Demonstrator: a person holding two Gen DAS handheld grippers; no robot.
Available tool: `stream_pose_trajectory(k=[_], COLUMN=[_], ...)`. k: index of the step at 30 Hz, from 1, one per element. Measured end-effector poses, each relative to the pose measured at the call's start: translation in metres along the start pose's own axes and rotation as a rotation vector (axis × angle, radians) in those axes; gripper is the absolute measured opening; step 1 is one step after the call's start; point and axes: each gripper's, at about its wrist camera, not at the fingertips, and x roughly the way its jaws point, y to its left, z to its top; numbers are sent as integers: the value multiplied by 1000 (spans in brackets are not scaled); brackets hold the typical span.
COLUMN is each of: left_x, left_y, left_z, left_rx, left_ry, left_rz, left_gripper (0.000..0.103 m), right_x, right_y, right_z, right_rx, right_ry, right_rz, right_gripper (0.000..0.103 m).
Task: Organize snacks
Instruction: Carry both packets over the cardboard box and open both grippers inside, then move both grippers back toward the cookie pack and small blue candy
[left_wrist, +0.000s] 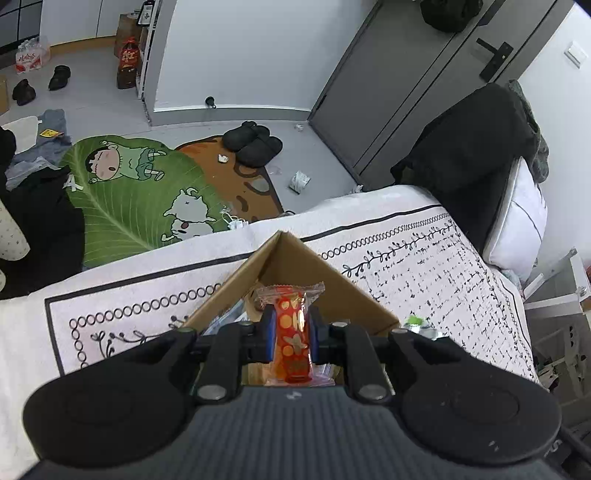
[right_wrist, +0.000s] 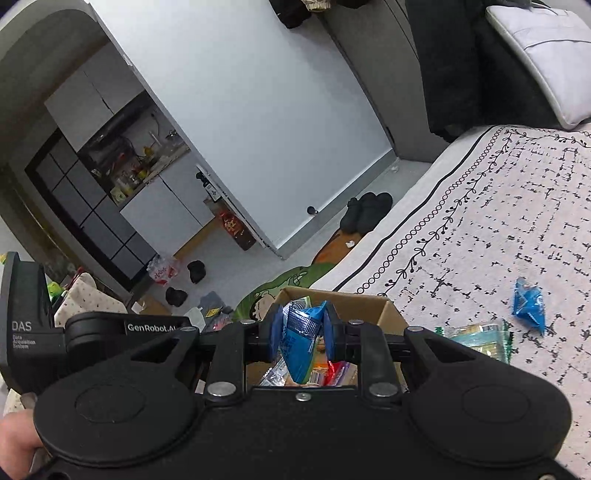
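My left gripper pinches an orange-red wrapped snack bar, long axis forward, above the open brown cardboard box; my right gripper pinches a blue foil packet over it too.

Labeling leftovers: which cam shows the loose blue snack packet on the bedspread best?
Right wrist: the loose blue packet lies in full view on the patterned bedspread, right of the cardboard box. The left wrist view doesn't show it.

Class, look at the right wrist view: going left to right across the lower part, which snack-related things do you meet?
Cardboard box → blue snack packet held in the right gripper → pale green-edged packet on the bedspread → loose blue wrapper.
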Motion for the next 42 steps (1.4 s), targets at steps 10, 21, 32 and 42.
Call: stream_pose_trajectory(k=[10, 21, 32, 42], left_x=[4, 3, -8, -15], left_y=[-9, -16, -30, -61], left_z=[16, 13, 2, -19], left_rx=[25, 29, 58, 123], left_ry=[-49, -56, -56, -64], left_rz=[-48, -31, 12, 25], left_gripper=[21, 63, 74, 84], right_x=[12, -7, -36, -66], right_y=[-1, -24, -44, -68], right_z=[8, 19, 28, 37], right_rx=[41, 98, 128, 154], right_ry=[-23, -23, -10, -17], right_rz=[24, -85, -145, -187], right_gripper=[33, 57, 59, 82])
